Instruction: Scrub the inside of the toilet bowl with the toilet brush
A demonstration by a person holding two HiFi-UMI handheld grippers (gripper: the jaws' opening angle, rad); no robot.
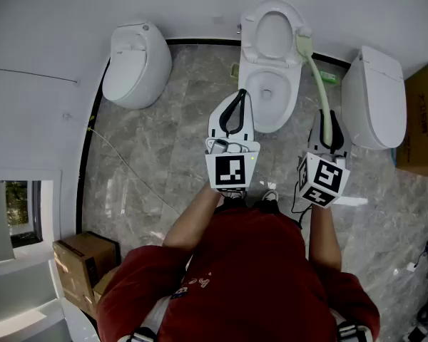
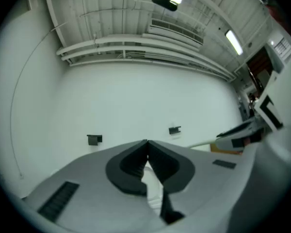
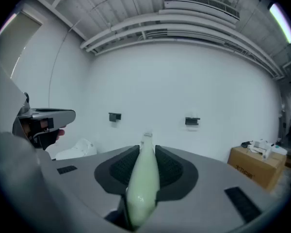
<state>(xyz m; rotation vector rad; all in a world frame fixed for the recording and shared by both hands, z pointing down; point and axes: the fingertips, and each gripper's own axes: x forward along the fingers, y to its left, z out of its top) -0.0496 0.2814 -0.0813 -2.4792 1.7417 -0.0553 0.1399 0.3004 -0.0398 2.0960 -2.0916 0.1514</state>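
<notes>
Grey marbled floor (image 1: 164,155) lies under you, and on it you can count three white toilets. One closed toilet (image 1: 135,63) is on the left, another closed one (image 1: 374,98) is on the right, and the open toilet (image 1: 253,91) is between them with its lid up.

You have at least two cardboard boxes in view, one at the right edge (image 1: 422,120) and one at lower left (image 1: 85,258). The right box carries print, but it is too small to read.

You hold two grippers, each with a cube of black-and-white square markers. Your left gripper (image 2: 146,142) has its jaws closed tip to tip with nothing between them. Your right gripper (image 3: 146,148) is clamped on the handle of the single pale green toilet brush (image 1: 318,77). The brush head (image 1: 304,45) sits at the right edge of the raised lid, outside the bowl opening.
</notes>
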